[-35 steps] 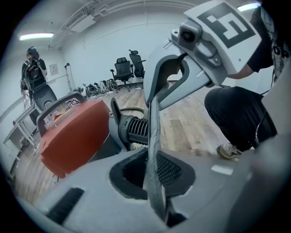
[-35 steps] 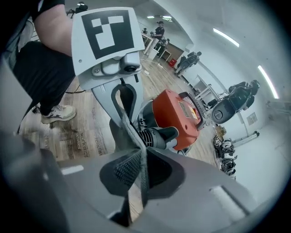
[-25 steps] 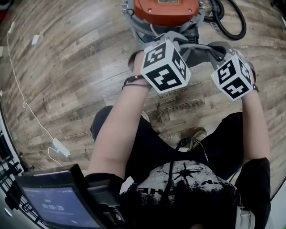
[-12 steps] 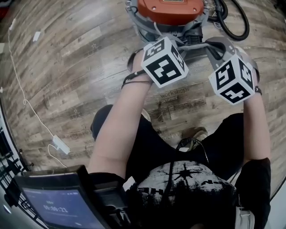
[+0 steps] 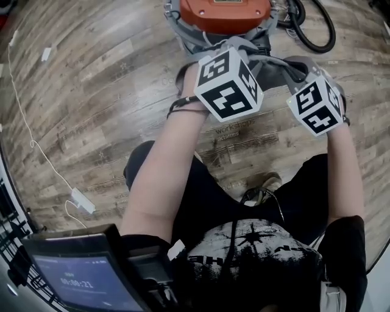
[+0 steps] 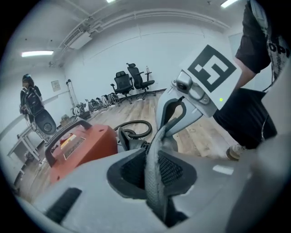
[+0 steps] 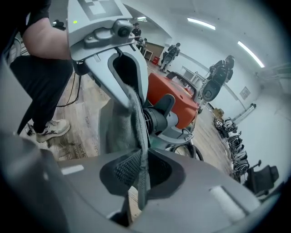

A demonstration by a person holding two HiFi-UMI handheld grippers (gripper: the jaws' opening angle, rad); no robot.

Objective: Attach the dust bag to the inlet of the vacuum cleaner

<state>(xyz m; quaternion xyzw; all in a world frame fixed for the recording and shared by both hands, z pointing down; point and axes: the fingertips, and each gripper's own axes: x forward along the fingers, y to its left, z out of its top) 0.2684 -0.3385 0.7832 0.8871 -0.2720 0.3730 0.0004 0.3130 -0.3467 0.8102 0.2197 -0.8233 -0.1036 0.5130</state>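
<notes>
Holds the dust bag (image 7: pixel 122 129), grey cloth, stretched just before the black inlet (image 7: pixel 159 119) of the orange vacuum cleaner (image 5: pixel 222 12). Pinches one edge tight in the right gripper (image 7: pixel 138 170). Clamps the other in the left gripper (image 6: pixel 156 175), just eased slightly wider, cloth between.

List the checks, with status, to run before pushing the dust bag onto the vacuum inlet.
1. Left claw grips dust bag: ok. The fabric sits between its jaws, though they have just been opening.
2. Right claw grips the bag: ok, jaws shut on the fabric edge.
3. Bag spans from one claw to the other: ok.
4. Inlet in sight: ok, a black stub on the orange vacuum cleaner, just behind the fabric.
5. Bag opening lined up with the inlet: cannot tell.
6. Hose apart from both claws: ok.
</notes>
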